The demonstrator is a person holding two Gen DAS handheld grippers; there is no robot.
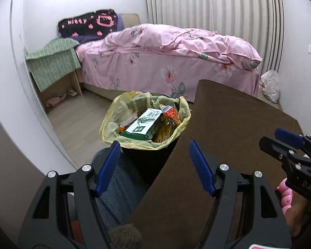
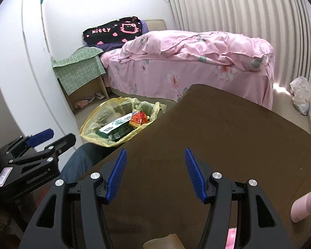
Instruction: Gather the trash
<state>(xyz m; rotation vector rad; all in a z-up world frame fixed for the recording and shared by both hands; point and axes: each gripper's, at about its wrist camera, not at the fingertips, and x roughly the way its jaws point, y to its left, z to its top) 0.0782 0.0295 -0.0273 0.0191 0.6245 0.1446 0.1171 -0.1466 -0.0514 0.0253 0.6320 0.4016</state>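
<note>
A black trash bin with a yellow liner (image 1: 184, 115) stands on the floor beside a brown table (image 1: 228, 124). It holds a green and white carton (image 1: 144, 125) and an orange-red wrapper (image 1: 171, 115). The bin liner (image 2: 88, 124), carton (image 2: 116, 127) and wrapper (image 2: 137, 118) also show in the right wrist view. My left gripper (image 1: 155, 147) is open and empty, just short of the bin, straddling the table's left edge. My right gripper (image 2: 155, 154) is open and empty above the brown table (image 2: 238, 128); it shows at the right of the left wrist view (image 1: 273, 139).
A bed with a pink floral duvet (image 1: 176, 47) fills the back. A green-cloth-covered nightstand (image 1: 51, 62) stands at its left. A white plastic bag (image 1: 270, 85) lies on the floor by the curtain. A pink cylinder (image 2: 305, 204) lies on the table at right. My jeans-clad leg (image 1: 118, 186) is below the bin.
</note>
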